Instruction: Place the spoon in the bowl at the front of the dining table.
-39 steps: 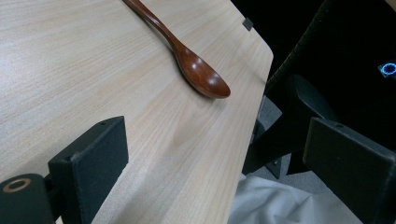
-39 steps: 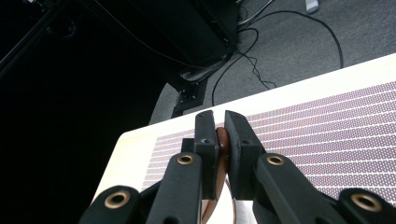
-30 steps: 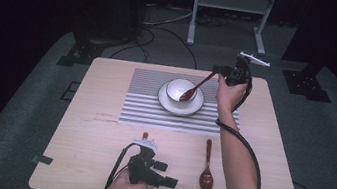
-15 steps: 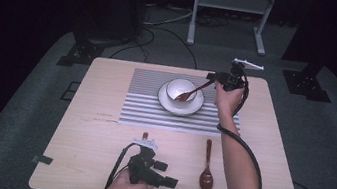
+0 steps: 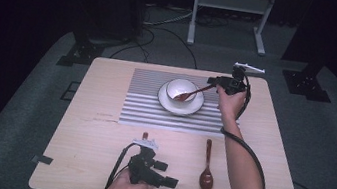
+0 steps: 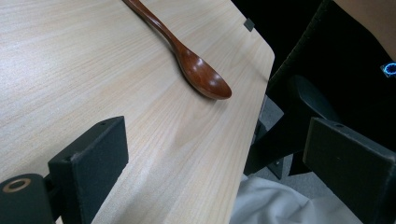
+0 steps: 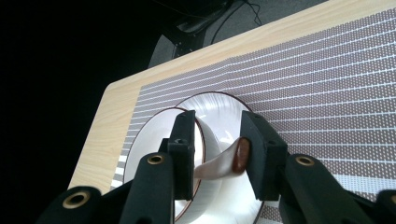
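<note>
A white bowl (image 5: 180, 90) (image 7: 219, 105) stands on a saucer (image 5: 163, 101) on the striped placemat (image 5: 173, 118) (image 7: 327, 84). A brown wooden spoon (image 5: 191, 95) (image 7: 224, 161) lies in it, head down inside, handle leaning over the rim to the right. My right gripper (image 5: 211, 82) (image 7: 217, 135) is at the handle's end. Its jaws have just been opening and stand apart, with the handle tip loose between them, close to one pad. A second wooden spoon (image 5: 207, 168) (image 6: 187, 56) lies on the table near the front. My left gripper (image 5: 168, 174) (image 6: 215, 158) rests to its left, open, with nothing between its fingers.
The wooden table's front right corner (image 6: 261, 51) lies just past the second spoon. A white cloth (image 6: 271, 205) shows below the table's edge. A metal stand (image 5: 229, 12) and cables sit on the dark floor behind the table.
My right gripper sank toward the bowl and laid the spoon's head inside. Its jaws went from shut on the handle to apart. The left gripper stayed still.
</note>
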`<action>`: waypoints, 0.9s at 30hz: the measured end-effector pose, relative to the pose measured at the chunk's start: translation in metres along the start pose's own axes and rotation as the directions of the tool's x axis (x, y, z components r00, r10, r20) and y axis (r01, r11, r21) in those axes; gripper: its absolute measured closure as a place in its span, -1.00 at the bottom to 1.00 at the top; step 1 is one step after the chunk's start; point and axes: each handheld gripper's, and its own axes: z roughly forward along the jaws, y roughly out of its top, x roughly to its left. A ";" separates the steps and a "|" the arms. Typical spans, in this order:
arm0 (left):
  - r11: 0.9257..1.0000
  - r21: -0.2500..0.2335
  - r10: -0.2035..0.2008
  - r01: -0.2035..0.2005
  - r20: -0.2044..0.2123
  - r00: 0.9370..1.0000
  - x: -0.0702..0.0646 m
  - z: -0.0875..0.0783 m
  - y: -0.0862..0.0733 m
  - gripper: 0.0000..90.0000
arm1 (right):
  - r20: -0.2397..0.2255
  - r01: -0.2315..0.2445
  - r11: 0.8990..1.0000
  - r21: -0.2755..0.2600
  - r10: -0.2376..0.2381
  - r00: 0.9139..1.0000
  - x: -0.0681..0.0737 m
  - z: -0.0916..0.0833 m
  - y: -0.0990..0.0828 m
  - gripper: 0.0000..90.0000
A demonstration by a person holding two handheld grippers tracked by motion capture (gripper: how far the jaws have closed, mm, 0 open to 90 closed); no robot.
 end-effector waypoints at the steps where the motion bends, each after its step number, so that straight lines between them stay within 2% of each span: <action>1: 1.000 0.001 0.001 -0.001 0.000 1.000 0.000 0.000 0.000 -0.88 | 0.000 0.001 1.000 0.001 -0.001 1.000 -0.001 0.000 0.000 0.44; 14: 1.000 -0.004 -0.003 0.003 -0.003 1.000 0.002 -0.001 0.002 -0.88 | -0.013 0.025 0.999 0.030 -0.024 1.000 -0.006 -0.005 -0.006 0.37; 27: 1.000 -0.008 -0.008 0.008 -0.002 1.000 0.002 0.000 0.002 -0.88 | -0.056 0.037 0.998 0.053 -0.034 0.998 -0.014 -0.014 -0.012 0.14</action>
